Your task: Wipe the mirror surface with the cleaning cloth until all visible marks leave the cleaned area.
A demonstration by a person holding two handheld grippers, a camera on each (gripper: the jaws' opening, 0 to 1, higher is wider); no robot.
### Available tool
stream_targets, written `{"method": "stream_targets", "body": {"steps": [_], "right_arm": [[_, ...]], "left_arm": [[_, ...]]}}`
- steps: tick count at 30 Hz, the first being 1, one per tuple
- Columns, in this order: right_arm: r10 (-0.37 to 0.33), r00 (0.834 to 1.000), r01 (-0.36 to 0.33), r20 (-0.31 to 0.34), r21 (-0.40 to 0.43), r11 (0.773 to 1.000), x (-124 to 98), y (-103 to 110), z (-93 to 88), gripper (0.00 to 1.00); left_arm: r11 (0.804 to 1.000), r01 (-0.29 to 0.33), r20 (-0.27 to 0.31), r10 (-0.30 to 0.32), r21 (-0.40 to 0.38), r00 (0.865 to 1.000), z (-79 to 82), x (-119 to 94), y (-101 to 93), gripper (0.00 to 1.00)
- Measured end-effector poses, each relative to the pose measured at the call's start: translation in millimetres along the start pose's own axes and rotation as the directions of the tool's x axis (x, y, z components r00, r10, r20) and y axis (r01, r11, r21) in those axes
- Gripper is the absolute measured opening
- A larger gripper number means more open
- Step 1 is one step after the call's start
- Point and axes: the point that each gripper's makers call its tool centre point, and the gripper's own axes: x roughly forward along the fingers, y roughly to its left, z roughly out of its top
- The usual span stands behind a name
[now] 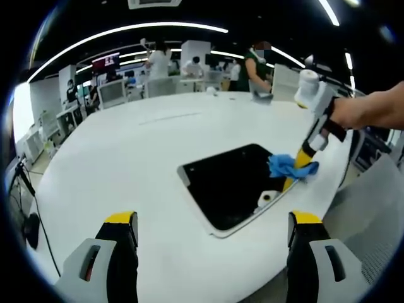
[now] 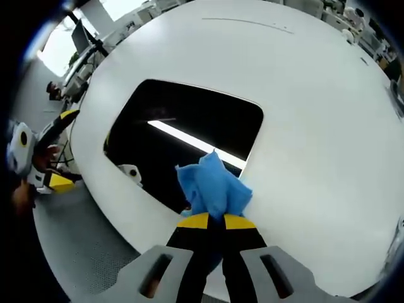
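Note:
A dark rectangular mirror [image 1: 230, 183] [image 2: 189, 136] lies flat on the round white table [image 1: 126, 145] [image 2: 315, 95], reflecting a ceiling light strip. My right gripper [image 2: 213, 219] [image 1: 303, 163] is shut on a blue cleaning cloth [image 2: 211, 186] [image 1: 289, 166], which rests on the mirror's edge nearest that gripper. A person's hand [image 1: 360, 110] holds this gripper. My left gripper [image 1: 211, 227] is open above the near table edge, short of the mirror, with nothing between its fingers; it also appears at the left of the right gripper view [image 2: 53, 151].
Desks, monitors and several people stand beyond the table's far side [image 1: 164, 69]. Grey floor [image 2: 76, 252] lies below the table edge close to the mirror. Wide bare tabletop stretches past the mirror.

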Motion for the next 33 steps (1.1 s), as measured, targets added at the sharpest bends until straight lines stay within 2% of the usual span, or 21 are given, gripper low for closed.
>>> {"method": "stream_targets", "body": {"steps": [10, 20, 25, 33], "right_arm": [[-0.010, 1.000, 0.010, 0.000, -0.006, 1.000, -3, 4, 0.1, 0.01], [0.003, 1.000, -0.003, 0.006, -0.006, 1.000, -2, 17, 4.0, 0.00], [0.005, 1.000, -0.005, 0.003, -0.006, 1.000, 3, 16, 7.5, 0.00], [0.003, 1.000, -0.002, 0.007, -0.024, 1.000, -2, 30, 7.2, 0.00]], "left_arm": [[1.000, 0.005, 0.005, -0.005, 0.001, 1.000, 0.9, 0, -0.6, 0.99], [1.000, -0.002, 0.006, 0.002, -0.009, 1.000, 1.2, 0, 1.3, 0.99], [1.000, -0.001, 0.006, 0.001, -0.006, 1.000, 1.6, 0, 0.9, 0.99], [1.000, -0.001, 0.001, 0.001, -0.003, 1.000, 0.7, 0, 1.2, 0.99]]}}
